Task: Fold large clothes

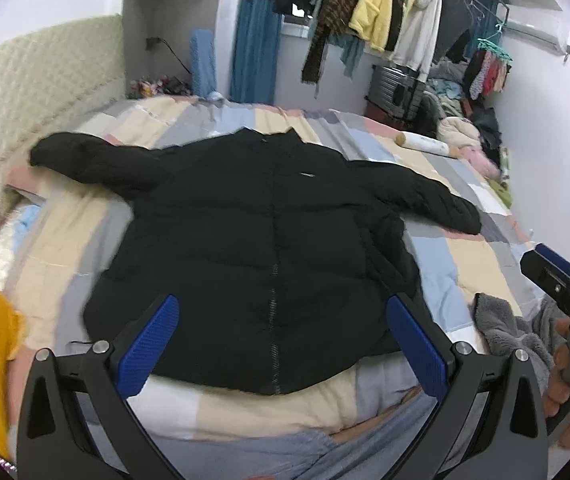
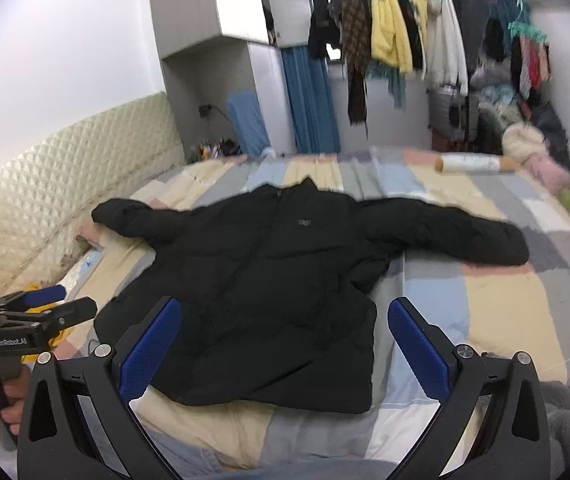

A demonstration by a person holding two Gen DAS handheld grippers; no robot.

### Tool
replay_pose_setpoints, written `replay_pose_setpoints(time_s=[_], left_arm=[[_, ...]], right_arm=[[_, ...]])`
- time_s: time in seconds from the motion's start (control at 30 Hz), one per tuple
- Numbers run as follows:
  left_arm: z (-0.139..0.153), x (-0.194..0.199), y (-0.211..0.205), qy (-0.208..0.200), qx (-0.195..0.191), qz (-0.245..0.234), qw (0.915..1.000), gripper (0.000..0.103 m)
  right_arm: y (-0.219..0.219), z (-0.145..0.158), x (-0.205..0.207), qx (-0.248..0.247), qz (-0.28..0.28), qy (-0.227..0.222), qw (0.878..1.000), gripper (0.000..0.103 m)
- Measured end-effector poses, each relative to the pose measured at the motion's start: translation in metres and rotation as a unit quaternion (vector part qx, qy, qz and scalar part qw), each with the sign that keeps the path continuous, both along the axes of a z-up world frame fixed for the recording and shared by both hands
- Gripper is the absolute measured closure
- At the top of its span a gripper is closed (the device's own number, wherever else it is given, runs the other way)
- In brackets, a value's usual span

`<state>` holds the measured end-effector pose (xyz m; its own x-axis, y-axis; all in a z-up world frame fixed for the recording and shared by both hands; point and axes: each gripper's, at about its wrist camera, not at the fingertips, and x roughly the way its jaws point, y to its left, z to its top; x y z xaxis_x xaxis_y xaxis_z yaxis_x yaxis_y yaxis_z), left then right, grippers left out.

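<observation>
Jacket (image 1: 261,240) flat on bed (image 1: 465,248); left gripper (image 1: 281,344), right gripper (image 2: 285,344) agape, empty.

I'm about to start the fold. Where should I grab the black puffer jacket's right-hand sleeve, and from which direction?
Judging from the layout, take the sleeve at its cuff end with the right gripper, coming in from the right. The black puffer jacket lies flat, front up, sleeves spread, so the cuff is the free end lying on the patchwork bedcover and can be carried across the chest. Both grippers are open and holding nothing.

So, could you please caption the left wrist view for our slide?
Open left gripper above a black puffer jacket spread flat on a patchwork quilt.
</observation>
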<state>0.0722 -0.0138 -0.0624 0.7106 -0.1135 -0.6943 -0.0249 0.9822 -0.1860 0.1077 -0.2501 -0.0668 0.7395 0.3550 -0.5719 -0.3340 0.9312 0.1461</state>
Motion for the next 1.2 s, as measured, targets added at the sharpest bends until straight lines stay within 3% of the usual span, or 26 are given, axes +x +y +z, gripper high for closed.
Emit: replay_pose_setpoints(time_s=[0.1,0.3,0.4,0.57,0.73,1.03,1.1,1.13,1.17,1.2], left_arm=[[-0.02,0.02,-0.004,0.006,-0.021,-0.019,0.9996,0.0],[-0.07,0.06,-0.006,0.022,-0.026,-0.027,0.9991,0.0],[-0.097,0.074,-0.005,0.034,-0.031,-0.032,0.9984,0.0],[-0.137,0.088,0.001,0.066,-0.05,-0.03,0.9961,0.0],[-0.156,0.095,0.005,0.077,-0.057,-0.028,0.995,0.0],[-0.156,0.099,0.007,0.054,-0.069,-0.031,0.9957,0.0],[-0.154,0.1,0.008,0.054,-0.072,-0.032,0.9955,0.0],[-0.153,0.1,0.008,0.052,-0.074,-0.034,0.9953,0.0],[-0.151,0.1,0.009,0.051,-0.077,-0.034,0.9952,0.0],[-0.148,0.098,0.01,0.048,-0.079,-0.034,0.9952,0.0]], right_arm=[[-0.017,-0.014,0.024,-0.01,0.008,0.028,1.0,0.0],[-0.049,-0.054,0.065,0.002,0.064,0.107,0.992,0.002],[-0.063,-0.089,0.088,0.026,0.101,0.176,0.979,0.012],[-0.074,-0.152,0.112,0.023,0.135,0.274,0.952,0.034],[-0.075,-0.194,0.121,0.046,0.179,0.344,0.92,0.032],[-0.037,-0.223,0.137,0.031,0.265,0.383,0.884,0.033],[-0.036,-0.219,0.134,0.019,0.274,0.378,0.884,0.055],[-0.035,-0.215,0.132,0.006,0.277,0.37,0.887,0.074],[-0.035,-0.211,0.131,-0.004,0.278,0.361,0.89,0.084],[-0.041,-0.208,0.13,-0.008,0.278,0.35,0.894,0.087]])
